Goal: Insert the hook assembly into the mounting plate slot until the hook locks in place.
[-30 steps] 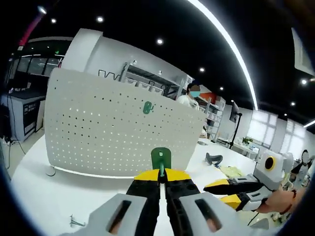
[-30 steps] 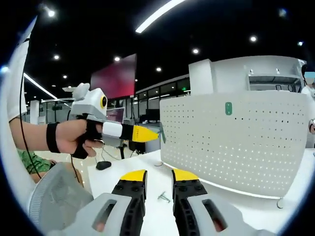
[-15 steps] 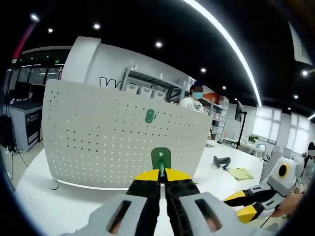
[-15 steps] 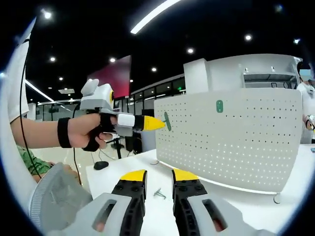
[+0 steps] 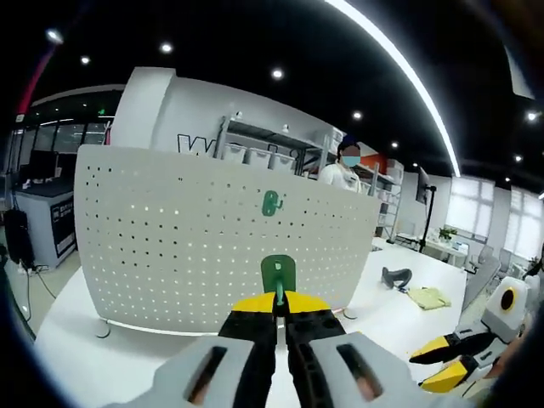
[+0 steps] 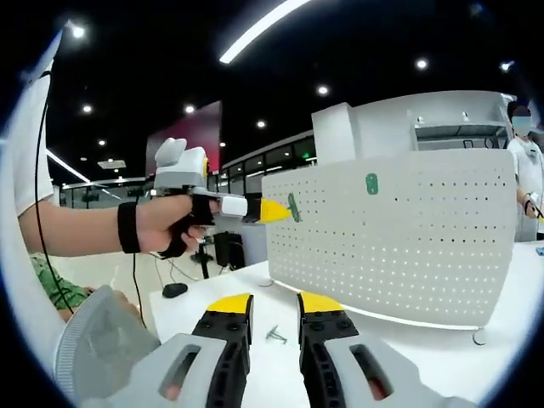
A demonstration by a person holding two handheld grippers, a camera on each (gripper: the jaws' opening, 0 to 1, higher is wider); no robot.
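Observation:
A white perforated mounting plate stands upright on the table, with one green hook hanging on it near its top. In the left gripper view my left gripper is shut on a second green hook, held a short way in front of the plate. The right gripper view shows the plate and its mounted hook, with the left gripper holding the green hook just off the plate's left edge. My right gripper is open, low over the table, holding nothing.
A small metal hook lies on the white table ahead of my right gripper. A black object and a yellow-green cloth lie at the table's far right. A person stands behind the plate.
My left gripper has lifted and moved toward the plate with the green hook; in the right gripper view it now reaches the plate's left edge. The right gripper has hardly moved.

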